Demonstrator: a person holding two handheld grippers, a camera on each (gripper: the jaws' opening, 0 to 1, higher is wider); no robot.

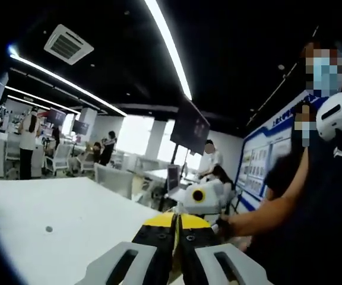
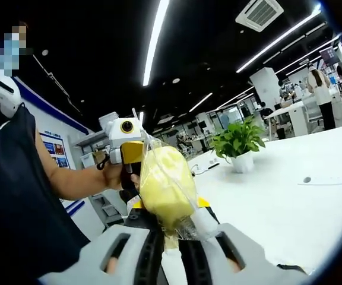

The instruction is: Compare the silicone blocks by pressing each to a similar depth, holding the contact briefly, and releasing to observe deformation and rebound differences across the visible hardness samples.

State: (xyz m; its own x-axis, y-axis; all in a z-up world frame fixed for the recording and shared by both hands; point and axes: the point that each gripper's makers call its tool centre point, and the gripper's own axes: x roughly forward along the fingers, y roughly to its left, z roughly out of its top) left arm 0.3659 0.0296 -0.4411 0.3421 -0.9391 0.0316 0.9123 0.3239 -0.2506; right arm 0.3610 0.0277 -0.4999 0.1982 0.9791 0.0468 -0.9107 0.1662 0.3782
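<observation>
Right tool grips bagged block, aloft.
Right tool (image 2: 174, 252) is clamped on the yellow block (image 2: 165, 184), upright above the white counter (image 2: 290, 208). Left tool (image 1: 174, 252) is closed, empty, facing it.

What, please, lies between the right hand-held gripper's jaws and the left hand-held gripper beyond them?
In the right gripper view, a yellow block in a clear bag lies there; the right hand-held gripper clamps the bag's lower end, with the left hand-held gripper behind.
</observation>
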